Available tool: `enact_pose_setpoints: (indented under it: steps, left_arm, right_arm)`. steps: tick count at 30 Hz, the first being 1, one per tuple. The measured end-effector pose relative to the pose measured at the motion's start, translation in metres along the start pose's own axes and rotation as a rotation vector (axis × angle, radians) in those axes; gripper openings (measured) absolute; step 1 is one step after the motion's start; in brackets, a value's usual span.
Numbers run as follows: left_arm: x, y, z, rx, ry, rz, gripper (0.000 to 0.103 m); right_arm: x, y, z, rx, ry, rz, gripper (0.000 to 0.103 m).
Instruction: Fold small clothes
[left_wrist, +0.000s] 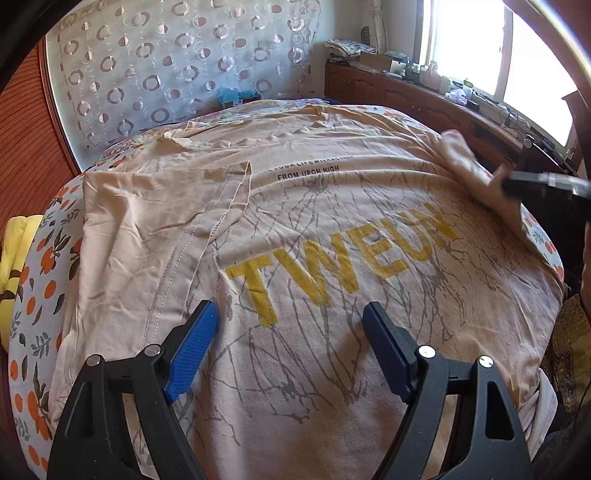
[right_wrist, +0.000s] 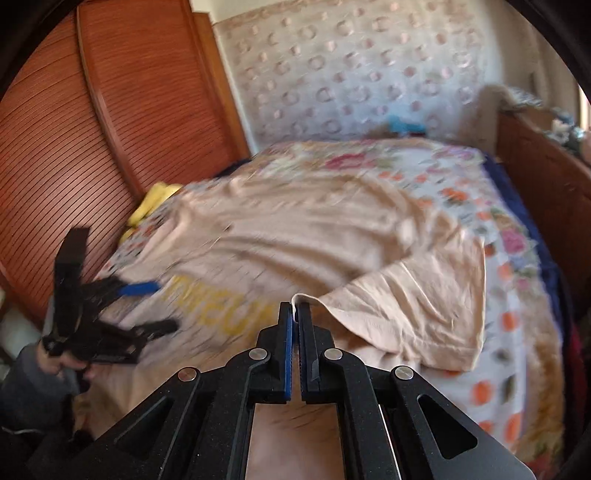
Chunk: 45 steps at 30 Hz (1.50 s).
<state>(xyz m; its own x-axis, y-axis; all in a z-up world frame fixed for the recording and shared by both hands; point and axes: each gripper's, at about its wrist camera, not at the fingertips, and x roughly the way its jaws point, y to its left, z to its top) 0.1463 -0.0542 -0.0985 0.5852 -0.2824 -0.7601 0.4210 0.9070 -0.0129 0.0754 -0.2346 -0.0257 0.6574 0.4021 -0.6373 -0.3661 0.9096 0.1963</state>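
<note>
Beige T-shirt (left_wrist: 332, 229) spread print-side up over a floral bedsheet (left_wrist: 37, 295), directly beneath and ahead of the left tongs (left_wrist: 290, 314), whose blue-padded fingers (left_wrist: 192, 343) stand wide apart above the yellow lettering, grasping nothing. Right tongs (right_wrist: 294, 310) clenched on a fold of the shirt's right sleeve (right_wrist: 417, 306), lifting its edge; the sleeve trails to their right. A yellow cloth (left_wrist: 14, 258) lies left of the left tongs at the bed's edge.
</note>
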Motion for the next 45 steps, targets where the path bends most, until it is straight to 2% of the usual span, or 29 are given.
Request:
enact_pose_setpoints:
  steps: [5,7,8,10,12,15,20,22,24,26,27,28,33,37,43,45]
  left_arm:
    - [-0.001,0.000,-0.001,0.000,-0.001,0.000,0.081]
    - [-0.001,0.000,-0.001,-0.001,-0.001,0.000,0.081]
    - [-0.001,0.000,-0.001,-0.001,-0.001,0.000,0.081]
    - [-0.001,0.000,-0.001,0.000,-0.001,0.001,0.081]
    - [-0.001,0.000,-0.001,0.000,-0.001,0.000,0.081]
    - [-0.001,0.000,-0.001,0.000,-0.001,-0.001,0.081]
    - [-0.001,0.000,-0.001,0.000,-0.001,-0.001,0.081]
    - [-0.001,0.000,-0.001,0.000,-0.001,0.000,0.081]
    - [0.000,0.000,-0.001,0.000,-0.001,0.000,0.081]
    - [-0.001,0.000,-0.001,0.000,-0.002,0.000,0.081]
    - [0.000,0.000,-0.001,0.000,-0.001,-0.001,0.081]
    - [0.000,0.000,-0.001,0.000,-0.001,-0.001,0.081]
    - [0.000,0.000,-0.001,-0.001,-0.003,0.000,0.081]
    - [-0.001,0.000,-0.002,-0.001,-0.003,-0.001,0.081]
    - [-0.001,0.000,-0.002,0.000,-0.004,0.002,0.081]
    - [-0.001,-0.001,-0.002,-0.001,-0.004,0.001,0.081]
  right_arm:
    - [0.005,-0.009,-0.014,0.005,0.032,-0.061,0.003]
    - [-0.004,-0.016,-0.013,0.016,0.012,-0.091,0.022]
    - [-0.010,-0.020,-0.012,0.017,-0.007,-0.102,0.027]
    - [-0.021,-0.022,-0.013,0.014,-0.033,-0.124,0.055]
    - [-0.029,-0.028,-0.015,0.013,-0.055,-0.177,0.057]
    - [-0.024,-0.052,-0.012,0.074,-0.053,-0.219,0.057]
    - [0.009,-0.089,-0.006,0.145,0.022,-0.291,0.057]
    - [0.022,-0.094,-0.003,0.149,0.054,-0.292,0.043]
    - [0.033,-0.093,0.002,0.121,0.084,-0.299,0.037]
    - [0.039,-0.089,0.010,0.098,0.109,-0.288,0.022]
    - [0.039,-0.087,0.014,0.095,0.119,-0.279,0.010]
    - [0.041,-0.085,0.018,0.086,0.123,-0.269,0.005]
    - [0.031,-0.078,0.055,0.041,0.055,-0.238,0.004]
    - [0.033,-0.047,0.096,-0.025,0.006,-0.168,0.004]
    - [0.068,0.005,0.129,-0.160,0.033,-0.105,0.004]
    - [0.091,0.009,0.136,-0.191,0.060,-0.109,0.004]
